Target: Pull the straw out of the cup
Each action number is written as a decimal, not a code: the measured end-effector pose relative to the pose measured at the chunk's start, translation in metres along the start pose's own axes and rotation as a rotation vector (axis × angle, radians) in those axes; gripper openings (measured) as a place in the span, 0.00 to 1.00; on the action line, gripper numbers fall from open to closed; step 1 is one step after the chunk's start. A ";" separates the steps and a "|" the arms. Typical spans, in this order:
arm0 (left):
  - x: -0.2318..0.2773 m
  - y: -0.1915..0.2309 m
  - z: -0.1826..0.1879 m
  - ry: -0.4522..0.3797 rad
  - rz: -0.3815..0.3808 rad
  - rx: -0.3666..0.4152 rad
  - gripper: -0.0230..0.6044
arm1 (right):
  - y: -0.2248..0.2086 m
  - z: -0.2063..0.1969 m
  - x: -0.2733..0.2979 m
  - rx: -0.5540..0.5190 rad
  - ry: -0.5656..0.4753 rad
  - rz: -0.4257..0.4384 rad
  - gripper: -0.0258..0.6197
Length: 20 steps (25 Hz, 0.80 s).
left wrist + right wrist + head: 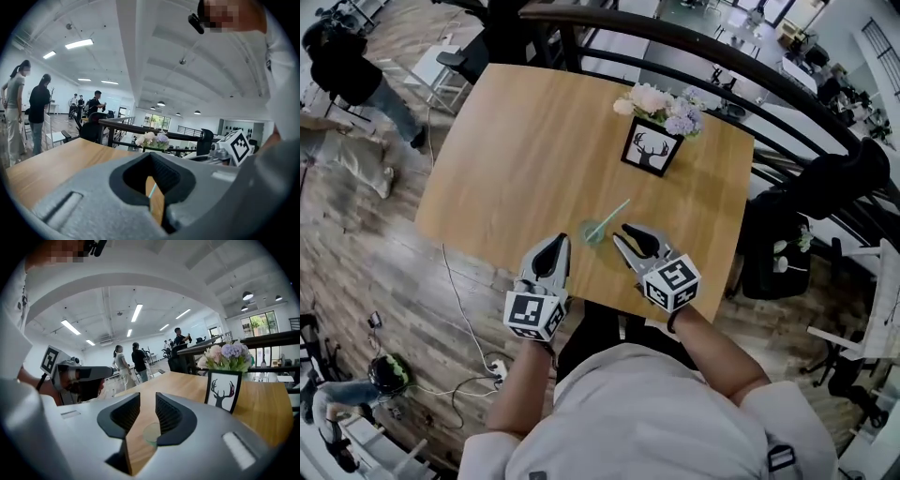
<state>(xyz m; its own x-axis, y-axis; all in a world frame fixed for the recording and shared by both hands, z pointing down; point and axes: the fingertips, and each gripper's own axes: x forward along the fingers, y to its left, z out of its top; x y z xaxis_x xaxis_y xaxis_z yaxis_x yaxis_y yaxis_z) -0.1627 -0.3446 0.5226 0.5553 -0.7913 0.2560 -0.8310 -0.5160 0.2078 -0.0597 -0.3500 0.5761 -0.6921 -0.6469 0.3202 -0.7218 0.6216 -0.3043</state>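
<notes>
A small clear green cup (592, 232) stands near the front edge of the wooden table (516, 141), and a pale green straw (614, 212) leans out of it toward the upper right. My right gripper (625, 231) is just right of the cup with its jaws open and nothing between them. In the right gripper view the cup (151, 432) shows just ahead through the right gripper (147, 399). My left gripper (560, 240) is just left of the cup, jaws together and empty. In the left gripper view, a sliver of straw (151, 190) shows through the left gripper (150, 157).
A framed deer picture (652, 147) with a bunch of flowers (661, 103) behind it stands at the table's far side. A black railing (750, 84) curves behind the table. People stand on the floor at far left (347, 66). A cable (464, 319) trails below the table's front edge.
</notes>
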 end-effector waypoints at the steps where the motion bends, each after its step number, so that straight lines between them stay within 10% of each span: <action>1: 0.004 0.005 -0.007 0.011 -0.009 -0.008 0.04 | -0.004 -0.009 0.005 0.015 0.015 -0.010 0.23; 20: 0.060 0.046 -0.082 0.150 -0.125 -0.050 0.04 | -0.063 -0.098 0.078 0.202 0.135 -0.106 0.27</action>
<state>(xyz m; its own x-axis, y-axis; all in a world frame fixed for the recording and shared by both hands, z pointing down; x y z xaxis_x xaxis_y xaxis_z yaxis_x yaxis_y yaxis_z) -0.1650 -0.3887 0.6253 0.6558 -0.6622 0.3625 -0.7547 -0.5871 0.2928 -0.0674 -0.3963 0.7082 -0.6159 -0.6306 0.4722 -0.7853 0.4440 -0.4315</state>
